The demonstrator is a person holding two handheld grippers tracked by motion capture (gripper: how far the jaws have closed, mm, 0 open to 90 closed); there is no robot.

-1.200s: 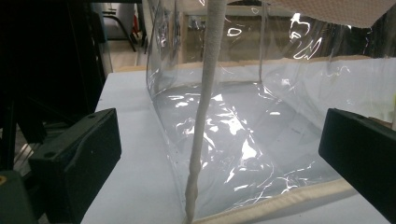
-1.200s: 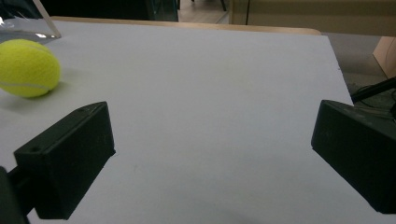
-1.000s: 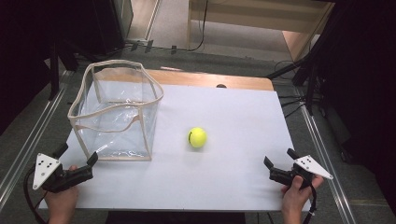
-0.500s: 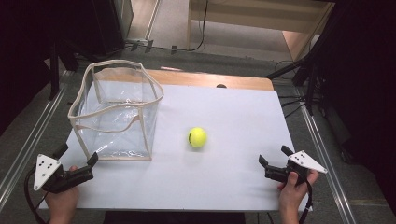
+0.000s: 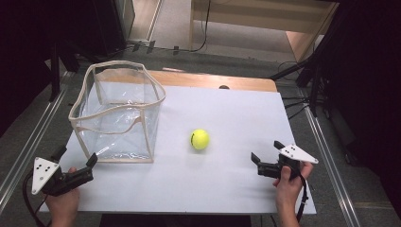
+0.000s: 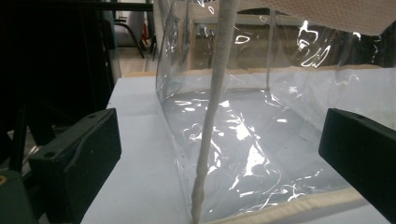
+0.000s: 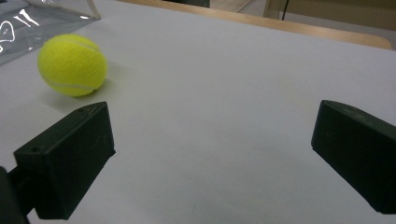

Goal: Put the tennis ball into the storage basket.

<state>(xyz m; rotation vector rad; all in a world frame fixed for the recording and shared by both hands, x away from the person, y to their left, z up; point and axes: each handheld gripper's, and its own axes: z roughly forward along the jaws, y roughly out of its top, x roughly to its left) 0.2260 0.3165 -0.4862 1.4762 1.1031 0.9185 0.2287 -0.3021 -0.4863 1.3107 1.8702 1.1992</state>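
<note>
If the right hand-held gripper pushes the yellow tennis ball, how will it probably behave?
The tennis ball is round and lies free on the flat white table, so it would probably roll away. Its fuzzy felt likely grips well between the jaws, and it looks light.

The ball [image 5: 200,139] is bright yellow-green with a pale curved seam and a small dark mark. The bag [image 5: 118,113] is clear plastic with cream edging. The board [image 5: 227,179] is pale grey-white, its far edge tan wood. Both grippers [image 5: 75,165] [image 5: 265,158] are black, with white plates dotted black
</note>
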